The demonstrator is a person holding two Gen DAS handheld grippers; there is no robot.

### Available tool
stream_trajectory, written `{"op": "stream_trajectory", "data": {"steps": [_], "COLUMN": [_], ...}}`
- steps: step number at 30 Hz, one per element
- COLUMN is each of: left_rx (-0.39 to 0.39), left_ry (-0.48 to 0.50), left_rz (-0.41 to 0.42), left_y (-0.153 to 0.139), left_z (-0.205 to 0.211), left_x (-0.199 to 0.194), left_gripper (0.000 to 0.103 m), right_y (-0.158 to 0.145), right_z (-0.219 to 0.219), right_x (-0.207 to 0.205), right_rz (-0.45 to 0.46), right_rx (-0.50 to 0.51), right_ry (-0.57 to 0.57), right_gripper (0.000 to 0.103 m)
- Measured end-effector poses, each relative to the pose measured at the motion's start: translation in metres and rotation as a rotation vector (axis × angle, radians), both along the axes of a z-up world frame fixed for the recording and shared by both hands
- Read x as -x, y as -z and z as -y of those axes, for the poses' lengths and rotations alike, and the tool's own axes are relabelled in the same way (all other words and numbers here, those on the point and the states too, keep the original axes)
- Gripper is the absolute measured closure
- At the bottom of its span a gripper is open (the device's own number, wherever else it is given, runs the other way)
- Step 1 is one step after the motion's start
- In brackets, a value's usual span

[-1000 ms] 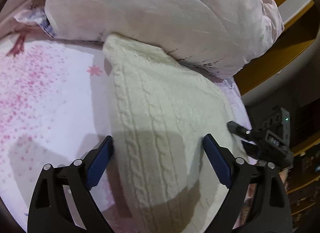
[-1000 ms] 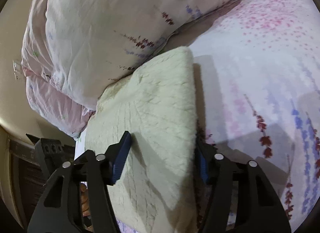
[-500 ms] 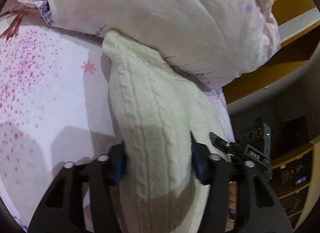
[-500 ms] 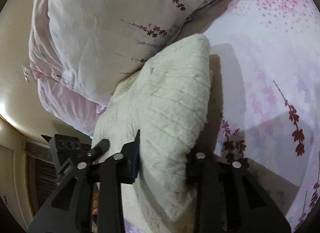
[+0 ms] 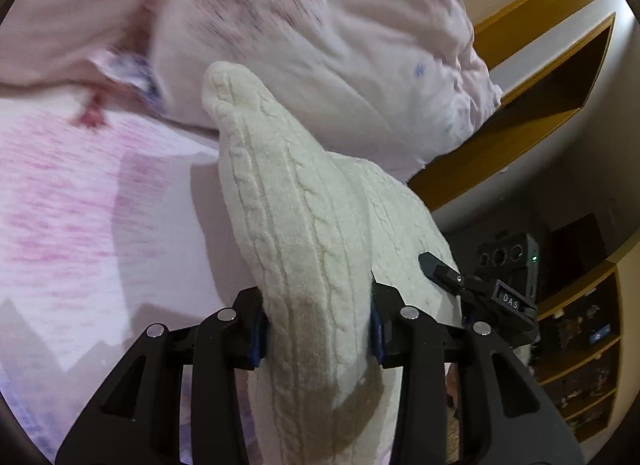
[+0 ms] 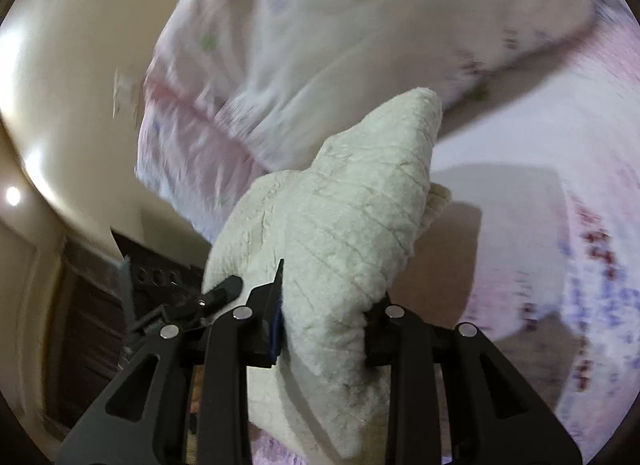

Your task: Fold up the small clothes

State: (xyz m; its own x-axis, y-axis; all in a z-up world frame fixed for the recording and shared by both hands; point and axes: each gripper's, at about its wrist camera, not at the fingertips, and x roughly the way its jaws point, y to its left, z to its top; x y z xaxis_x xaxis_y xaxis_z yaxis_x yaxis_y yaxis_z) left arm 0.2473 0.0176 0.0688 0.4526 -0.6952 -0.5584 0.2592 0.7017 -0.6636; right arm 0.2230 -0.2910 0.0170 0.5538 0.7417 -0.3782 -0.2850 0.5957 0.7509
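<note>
Left gripper (image 5: 316,329) and right gripper (image 6: 324,329) each clamp the cream cable-knit sweater (image 5: 304,225), bunched and apparently lifted off the floral bedsheet (image 5: 80,205). Risk: thick knit slipping out, or snagging the pillow (image 5: 320,45).

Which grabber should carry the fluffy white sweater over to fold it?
Probably neither alone. The left hand-held gripper and the right hand-held gripper are each shut on one side of the cream knit sweater, lifted off the floral bedsheet, so both should move together.
</note>
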Motion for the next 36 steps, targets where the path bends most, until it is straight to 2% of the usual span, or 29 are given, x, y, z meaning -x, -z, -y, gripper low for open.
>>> {"op": "stream_trajectory", "data": {"steps": [4, 6, 8, 9, 12, 17, 18, 19, 20, 23, 26, 27, 29, 32, 36], "left_rx": [-0.069, -0.117, -0.16, -0.162, -0.09, -0.144, -0.151, -0.162, -0.18, -0.202, -0.236, -0.247, -0.273, -0.294, -0.358], "left_ry": [-0.054, -0.093, -0.13, -0.145, -0.156, -0.161, -0.161, -0.165, -0.174, -0.189, -0.202, -0.205, -0.207, -0.202, -0.195], "left_rz": [-0.009, -0.025, -0.075, -0.107, -0.104, -0.045, -0.039, -0.039, -0.038, -0.053, -0.058, -0.051, -0.03, -0.007, 0.037], "left_y": [0.001, 0.014, 0.035, 0.047, 0.054, 0.039, 0.038, 0.038, 0.039, 0.049, 0.055, 0.053, 0.046, 0.037, 0.03], "left_z": [-0.04, -0.053, -0.062, -0.067, -0.077, -0.079, -0.079, -0.079, -0.078, -0.078, -0.072, -0.072, -0.071, -0.072, -0.071], "left_x": [-0.001, -0.007, -0.016, -0.019, -0.016, -0.001, 0.001, 0.001, 0.001, -0.001, -0.004, -0.001, 0.007, 0.022, 0.049], "left_gripper": [0.061, 0.059, 0.058, 0.053, 0.049, 0.043, 0.042, 0.042, 0.042, 0.039, 0.038, 0.038, 0.038, 0.038, 0.036], "right_y": [-0.002, 0.008, 0.029, 0.038, 0.044, 0.029, 0.028, 0.028, 0.028, 0.033, 0.042, 0.04, 0.032, 0.016, 0.001], "right_z": [-0.054, -0.077, -0.096, -0.1, -0.09, -0.057, -0.055, -0.057, -0.06, -0.066, -0.06, -0.06, -0.062, -0.06, -0.066], "right_x": [-0.007, -0.015, -0.03, -0.037, -0.042, -0.043, -0.047, -0.052, -0.054, -0.06, -0.063, -0.062, -0.054, -0.029, 0.015], "right_rz": [0.043, 0.042, -0.035, -0.075, -0.122, -0.087, -0.089, -0.083, -0.067, -0.077, -0.114, -0.11, -0.093, -0.023, 0.094], "right_rx": [0.09, 0.152, 0.213, 0.243, 0.182, 0.144, 0.137, 0.154, 0.192, 0.313, 0.315, 0.328, 0.353, 0.374, 0.415], "right_ry": [-0.041, -0.043, -0.037, -0.027, -0.026, 0.065, 0.073, 0.079, 0.089, 0.172, 0.19, 0.187, 0.189, 0.191, 0.111], "right_gripper": [0.076, 0.076, 0.073, 0.071, 0.063, 0.059, 0.061, 0.081, 0.089, 0.094, 0.093, 0.092, 0.08, 0.079, 0.079]}}
